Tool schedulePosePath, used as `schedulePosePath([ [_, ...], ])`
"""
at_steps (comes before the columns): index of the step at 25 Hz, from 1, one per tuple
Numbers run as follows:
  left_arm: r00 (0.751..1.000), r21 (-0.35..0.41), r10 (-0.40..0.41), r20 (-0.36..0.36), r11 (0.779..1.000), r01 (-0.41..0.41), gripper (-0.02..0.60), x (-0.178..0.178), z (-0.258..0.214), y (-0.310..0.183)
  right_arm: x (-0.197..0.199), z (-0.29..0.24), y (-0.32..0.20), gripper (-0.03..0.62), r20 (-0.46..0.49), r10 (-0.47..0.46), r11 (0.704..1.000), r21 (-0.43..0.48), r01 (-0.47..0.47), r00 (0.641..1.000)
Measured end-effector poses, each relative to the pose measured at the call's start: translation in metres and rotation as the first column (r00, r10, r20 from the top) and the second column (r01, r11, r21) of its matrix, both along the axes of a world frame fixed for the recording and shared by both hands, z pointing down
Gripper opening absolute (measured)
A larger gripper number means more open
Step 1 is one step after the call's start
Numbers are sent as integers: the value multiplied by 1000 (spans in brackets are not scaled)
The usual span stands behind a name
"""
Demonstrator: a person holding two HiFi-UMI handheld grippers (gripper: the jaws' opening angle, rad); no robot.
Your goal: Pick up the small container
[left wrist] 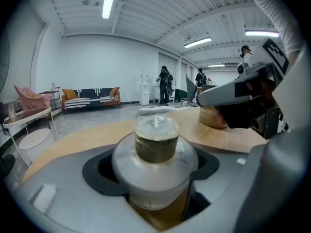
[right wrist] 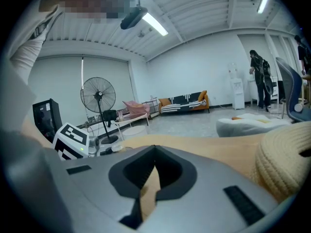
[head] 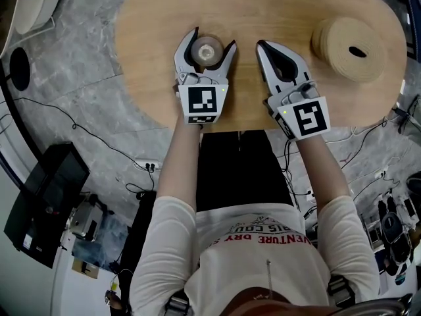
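Note:
The small container (head: 208, 50), a clear round pot with a brownish core and a clear lid, stands upright on the wooden table (head: 263, 5). My left gripper (head: 214, 38) has a jaw close on each side of it; I see no firm press of the pads. In the left gripper view the container (left wrist: 155, 149) fills the space between the grey jaws. My right gripper (head: 262, 45) lies on the table a hand's width to the right, jaws together with nothing between them. In the right gripper view its jaws (right wrist: 154, 149) meet over bare wood.
A round woven straw piece (head: 355, 48) with a dark slot lies on the table's right side, beyond the right gripper. The table's near edge runs just under both grippers. Cables, a black box (head: 46, 203) and equipment lie on the grey floor around.

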State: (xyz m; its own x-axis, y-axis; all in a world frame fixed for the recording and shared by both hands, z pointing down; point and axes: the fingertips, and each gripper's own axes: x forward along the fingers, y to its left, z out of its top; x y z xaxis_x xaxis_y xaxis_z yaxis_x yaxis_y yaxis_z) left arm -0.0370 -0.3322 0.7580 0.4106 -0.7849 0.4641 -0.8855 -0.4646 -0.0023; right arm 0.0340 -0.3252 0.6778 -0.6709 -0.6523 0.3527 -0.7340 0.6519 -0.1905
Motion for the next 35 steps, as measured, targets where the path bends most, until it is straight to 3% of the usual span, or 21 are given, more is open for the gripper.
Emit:
schedulePosePath([
  [7,998,-56,68,2,996,-68,344,-3,-20,15,-9,-28,-1,-14,-1,-2,1000,7,2,1000],
  [14,996,-56,84,14,995,-83,344,-11,-90,22,-12,-91,1,-14,-2,1,1000,27,-1,1000],
  [20,993,14,113,34,993,-114,344,-8,-186,40,3,-172,12,-14,-12,22,997,69,-21,1000],
  [26,988,138,137,63,980,-145,344,0,-296,53,29,-258,23,-14,-3,63,988,140,-62,998],
  [35,993,245,113,39,962,-119,344,10,-416,72,35,-361,47,-14,-3,22,967,255,-20,1000],
])
